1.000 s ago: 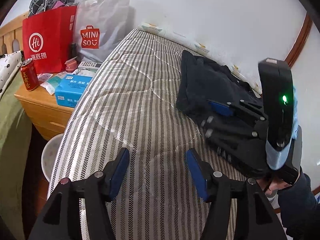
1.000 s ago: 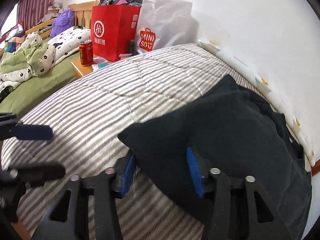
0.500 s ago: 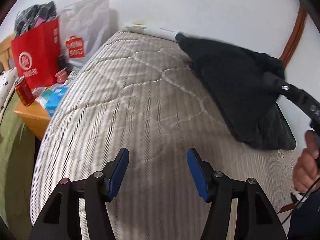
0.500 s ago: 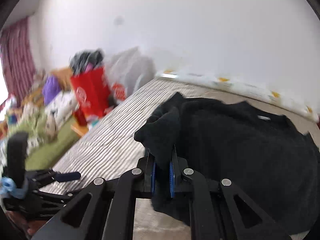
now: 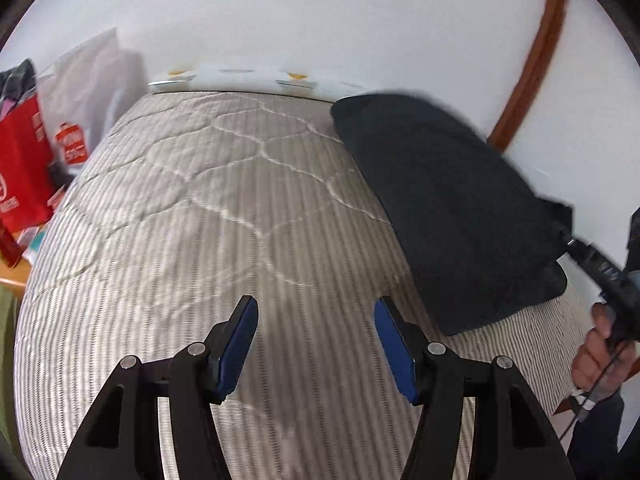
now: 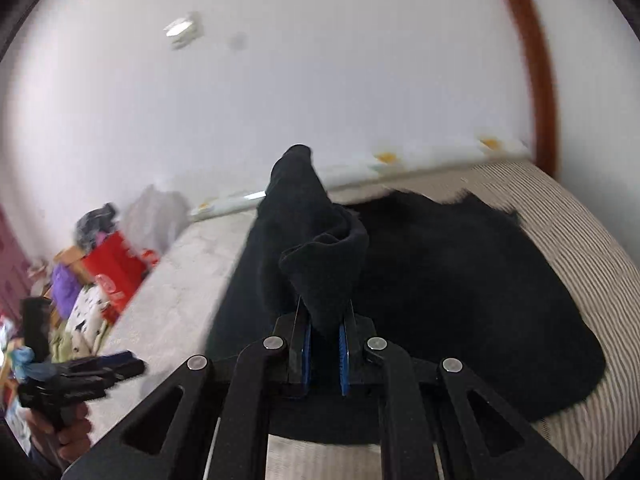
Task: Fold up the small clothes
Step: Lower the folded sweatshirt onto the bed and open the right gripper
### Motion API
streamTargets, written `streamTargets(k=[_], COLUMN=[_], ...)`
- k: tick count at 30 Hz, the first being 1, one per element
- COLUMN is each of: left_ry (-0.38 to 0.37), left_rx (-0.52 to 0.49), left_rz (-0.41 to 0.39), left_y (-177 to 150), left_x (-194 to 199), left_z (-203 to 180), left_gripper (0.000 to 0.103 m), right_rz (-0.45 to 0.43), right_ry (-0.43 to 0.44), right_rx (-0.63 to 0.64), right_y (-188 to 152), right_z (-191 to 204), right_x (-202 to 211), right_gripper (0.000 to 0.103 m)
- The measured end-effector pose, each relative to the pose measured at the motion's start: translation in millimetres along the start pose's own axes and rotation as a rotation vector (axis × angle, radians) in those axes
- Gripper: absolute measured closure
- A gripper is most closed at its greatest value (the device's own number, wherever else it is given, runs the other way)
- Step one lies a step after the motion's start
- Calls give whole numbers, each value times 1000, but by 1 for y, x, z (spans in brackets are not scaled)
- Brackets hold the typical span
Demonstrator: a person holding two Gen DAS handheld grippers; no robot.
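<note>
A black fleece garment (image 5: 452, 200) lies on the right side of the striped mattress (image 5: 224, 216). My right gripper (image 6: 325, 340) is shut on a bunched corner of the garment (image 6: 320, 264) and holds it lifted above the rest of the cloth (image 6: 460, 288). In the left wrist view the right gripper (image 5: 568, 242) meets the garment's near right edge. My left gripper (image 5: 316, 338) is open and empty over bare mattress, left of the garment. It also shows in the right wrist view (image 6: 120, 362), at the lower left.
A red paper bag (image 5: 20, 176) and a white Miniso bag (image 5: 86, 112) stand at the left of the bed, by a wooden nightstand (image 5: 10, 286). The white wall (image 5: 320, 20) runs behind the bed. A second bed with spotted bedding (image 6: 86, 320) lies far left.
My right gripper closed on the garment's corner and lifted it up and toward the wall, dragging the cloth. My left gripper stayed open and swung to face the wall.
</note>
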State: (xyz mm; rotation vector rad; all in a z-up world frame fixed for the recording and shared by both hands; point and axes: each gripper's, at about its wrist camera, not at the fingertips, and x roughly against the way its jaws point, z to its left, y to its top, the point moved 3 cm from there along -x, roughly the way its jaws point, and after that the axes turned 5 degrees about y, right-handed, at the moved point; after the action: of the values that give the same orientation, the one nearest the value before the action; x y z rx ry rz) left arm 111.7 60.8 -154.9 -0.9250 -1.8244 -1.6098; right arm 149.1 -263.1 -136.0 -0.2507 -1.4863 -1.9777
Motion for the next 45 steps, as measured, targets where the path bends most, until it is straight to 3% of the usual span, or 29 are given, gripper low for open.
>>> streamTargets(k=[3,6,10,11,20,21,23,26,32,36,41,45], left_ry=[-14,-41,-56,-68,-168,-177,-185,-175,-154,-146,-162,-165], left_rx=[-49,-79,-119,-126,-135,-132,-126,-135,-164,-188,-242,-271], left_rz=[2,12,18,18,62,69,80,78,88,93,71,35], left_y=[0,-2,-6,-7,-19,-19,-17,-15,-9,-6,-2,5], left_x=[0,-2,-7,-8,-28,-31,-40,-50,-60,-63,-69,-68], left_z=[-16,-29,-48,-51,-83,-87,-98,-109,-130,-144,-169,-185], left_gripper=[45,45,40,39,34,34,34,34,34,34,34,35], right_rz=[54,63,21,22,84,91,105,101,-37,-103,-133,-91], right_ry=[10,42,29,38,37,31,10,1,9,-96,-213,-202], right_rx=[-73,-121,-103,-109,-161,-162,-157,-116,-64,-15,-65,-142], right_y=[-19,-28,-24,-22,-5,-4,-3,1,26,38,40,16], right_z=[-31,-40,-36,-36,-39,-39,-38,-36,-48,-69,-121,-151], right_x=[-9,-9,-4,-6,-49,-54,-62,-66,-24,-1,25,33], right_gripper=[91,83,54,52,55,59,78,89,93,93,93,93])
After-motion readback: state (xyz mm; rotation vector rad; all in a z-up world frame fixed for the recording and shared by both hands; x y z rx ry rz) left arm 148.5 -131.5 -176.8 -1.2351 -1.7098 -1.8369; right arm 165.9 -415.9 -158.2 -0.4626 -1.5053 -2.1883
